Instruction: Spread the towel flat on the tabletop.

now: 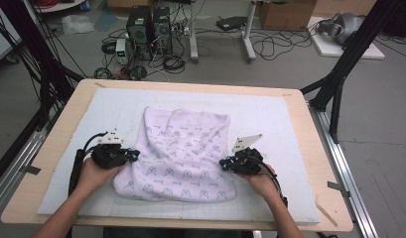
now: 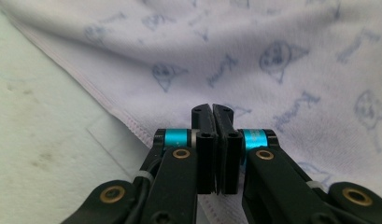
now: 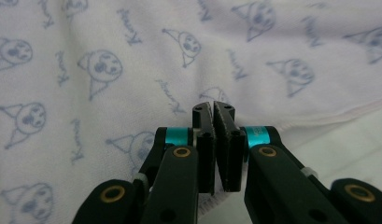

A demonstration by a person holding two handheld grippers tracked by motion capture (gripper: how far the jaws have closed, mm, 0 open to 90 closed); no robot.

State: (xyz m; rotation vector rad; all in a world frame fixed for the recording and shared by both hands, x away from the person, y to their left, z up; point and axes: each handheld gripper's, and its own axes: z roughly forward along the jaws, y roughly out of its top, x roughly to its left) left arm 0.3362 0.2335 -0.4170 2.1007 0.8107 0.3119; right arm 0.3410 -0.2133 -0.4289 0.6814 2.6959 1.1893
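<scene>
Gripping towel (image 1: 180, 156) by opposite side edges, left gripper (image 1: 133, 155) and right gripper (image 1: 224, 163) clamped shut on cloth, repeated blue script print illegible, mat (image 1: 270, 119) beneath.

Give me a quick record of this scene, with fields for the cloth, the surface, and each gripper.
cloth: white towel with pale blue cartoon print, rumpled, lying flat on the mat
surface: white foam mat on a light wooden table
left gripper: shut, fingers at the towel's left hemmed edge
right gripper: shut, fingers at the towel's right hemmed edge
</scene>
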